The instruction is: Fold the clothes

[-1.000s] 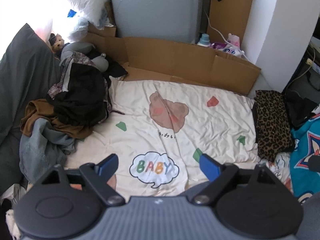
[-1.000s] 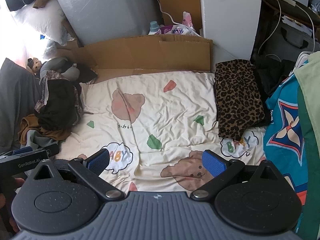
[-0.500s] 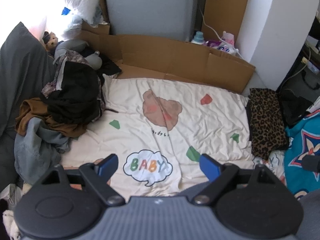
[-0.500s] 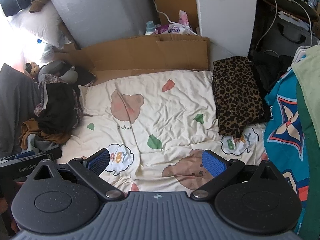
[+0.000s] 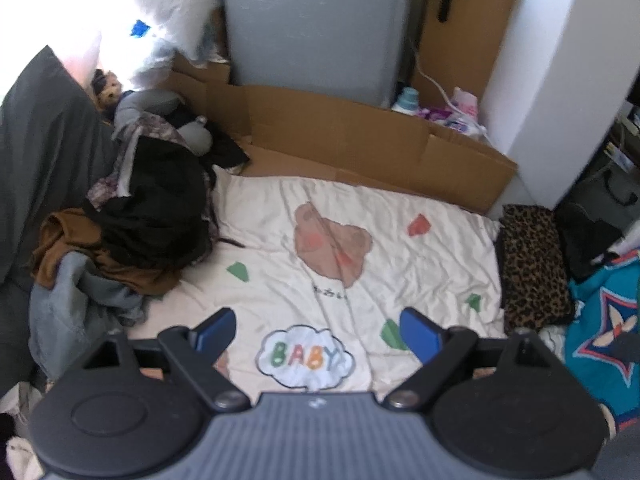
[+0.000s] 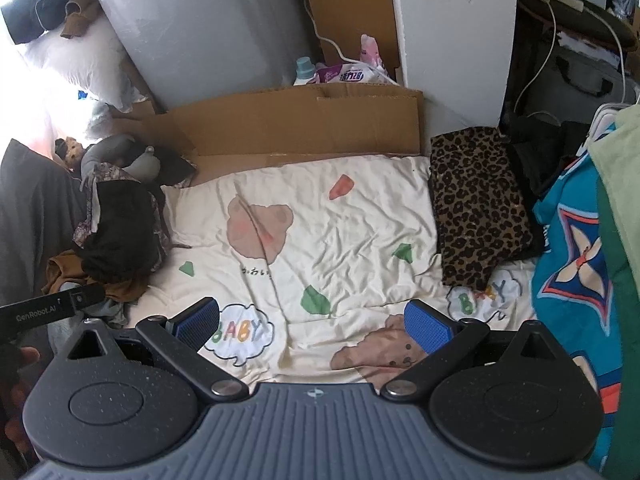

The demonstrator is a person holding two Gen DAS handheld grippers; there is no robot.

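1. The cream bear-print sheet (image 5: 360, 264) spreads flat ahead of both my tongs. I judge it serves as the folding surface, since its middle lies bare.
2. The heap of clothes (image 5: 132, 240), black, brown and grey-blue pieces jumbled together, sits ahead and to the left of my left tongs (image 5: 316, 326). It looks like the stock waiting for folding, close on that side.
3. The leopard-print garment (image 6: 480, 208) lies ahead and to the right of my right tongs (image 6: 316, 320), squared off and flat at the sheet's edge. It reads as a folded piece set aside, though I cannot tell who put it so.
4. Both tongs hang above the near edge of the sheet, blue pads spread wide and gripping nothing, so either could go for cloth.
5. The right view alone shows the second "BABY" cloud below the leopard piece, the teal patterned cloth (image 6: 572, 264) at far right, and my other tool's black bar at left. The left view shows the heap's grey-blue bottom layer far better.
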